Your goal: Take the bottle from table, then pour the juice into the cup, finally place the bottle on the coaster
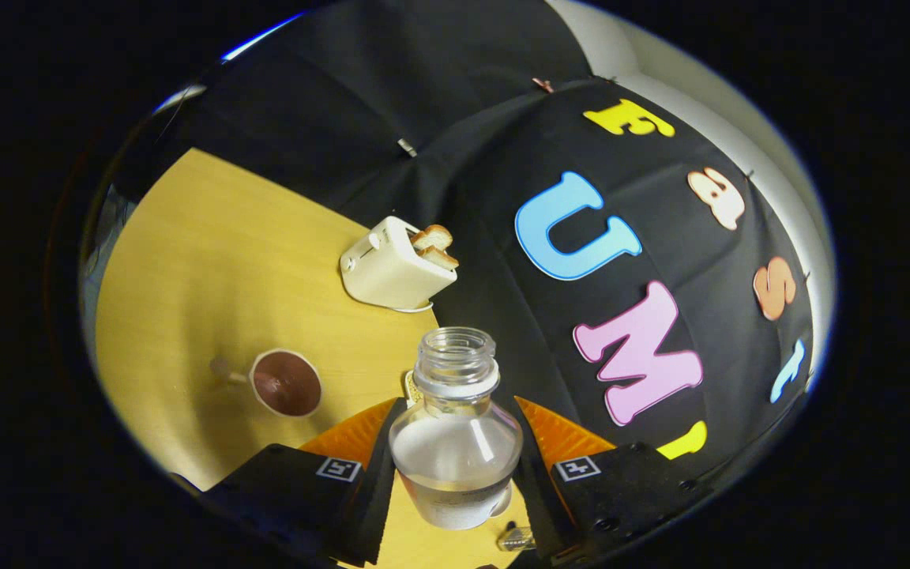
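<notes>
One bottle (455, 442) clamped in gripper (455, 466), one cup (287, 383), one toaster (392, 265), two toasts (435, 245)

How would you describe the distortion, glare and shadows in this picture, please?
Gripper view: fisheye bends the table edge; glare streaks the bottle held between the fingers; the cup casts a soft shadow; the toaster looks sharp.

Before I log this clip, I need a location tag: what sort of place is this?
Probably a staged kitchen-style booth: a wooden table with a toaster holding toast, a cup, and a black cloth wall behind. The tongs grip an open bottle.
</notes>
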Available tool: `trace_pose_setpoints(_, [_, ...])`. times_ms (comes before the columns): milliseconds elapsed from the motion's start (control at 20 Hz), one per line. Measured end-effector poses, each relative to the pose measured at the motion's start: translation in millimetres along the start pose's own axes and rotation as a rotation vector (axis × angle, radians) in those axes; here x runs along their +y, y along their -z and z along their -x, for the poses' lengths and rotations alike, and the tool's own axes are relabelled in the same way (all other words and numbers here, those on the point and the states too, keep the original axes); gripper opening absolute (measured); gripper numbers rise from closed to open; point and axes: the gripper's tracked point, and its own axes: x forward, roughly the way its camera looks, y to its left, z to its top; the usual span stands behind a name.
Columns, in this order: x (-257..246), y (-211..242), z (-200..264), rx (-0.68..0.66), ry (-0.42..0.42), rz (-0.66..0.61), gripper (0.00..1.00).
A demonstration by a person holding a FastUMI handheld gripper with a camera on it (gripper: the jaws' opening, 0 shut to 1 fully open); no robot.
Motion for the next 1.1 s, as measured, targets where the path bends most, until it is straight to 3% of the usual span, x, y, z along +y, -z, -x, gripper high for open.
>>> trace_pose_setpoints(400, [-39,6,-6,-0.045,-0.095,-0.508,0.74])
trace_pose_setpoints(850, [-47,51,-51,-0.049,-0.151,-0.815,0.74])
trace_pose_setpoints(1100, [-48,80,-83,-0.082,-0.108,-0.91,0.74])
